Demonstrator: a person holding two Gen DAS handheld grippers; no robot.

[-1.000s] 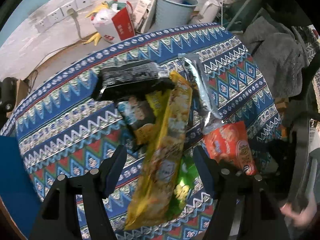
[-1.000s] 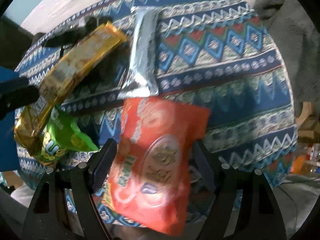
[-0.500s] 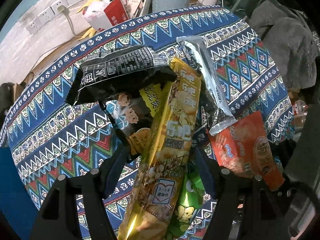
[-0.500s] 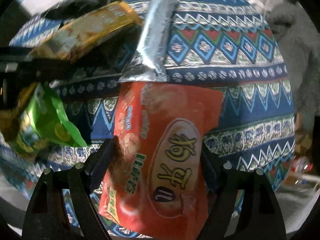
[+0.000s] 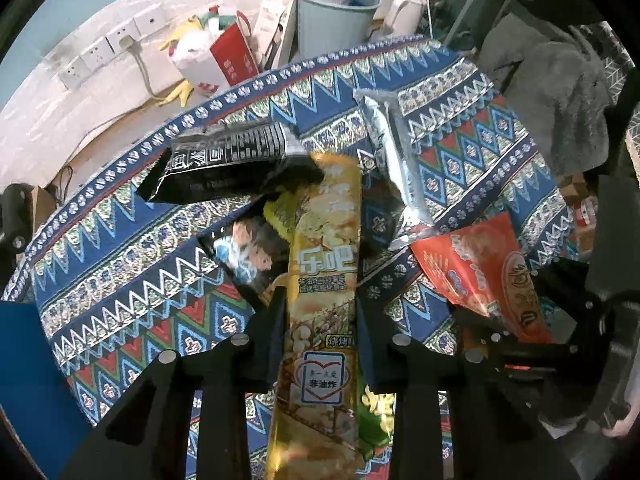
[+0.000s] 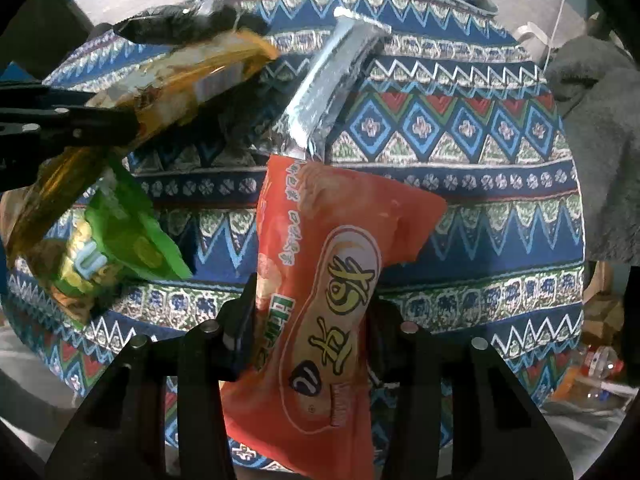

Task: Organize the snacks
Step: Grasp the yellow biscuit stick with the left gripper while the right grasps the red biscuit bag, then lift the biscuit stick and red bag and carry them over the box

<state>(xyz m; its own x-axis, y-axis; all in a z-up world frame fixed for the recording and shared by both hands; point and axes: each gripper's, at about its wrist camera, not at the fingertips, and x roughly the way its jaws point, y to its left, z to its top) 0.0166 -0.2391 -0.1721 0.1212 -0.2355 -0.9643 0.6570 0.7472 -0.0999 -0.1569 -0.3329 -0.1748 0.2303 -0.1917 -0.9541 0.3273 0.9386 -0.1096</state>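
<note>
Left tongs (image 5: pixel 320 328) clamped on long yellow packet (image 5: pixel 326 280), lower centre of left view. Right tongs (image 6: pixel 312 320) clamped on orange bag (image 6: pixel 332 300), lower centre of right view. Silver packet (image 6: pixel 324 80) upper centre, green bag (image 6: pixel 120 240) lower left, black packet (image 5: pixel 228 164) upper left, all on patterned table (image 6: pixel 460 184).

Green snack bag (image 5: pixel 376 420) mostly hidden (under the yellow packet (image 5: pixel 324 320)), lower end cut off.
</note>
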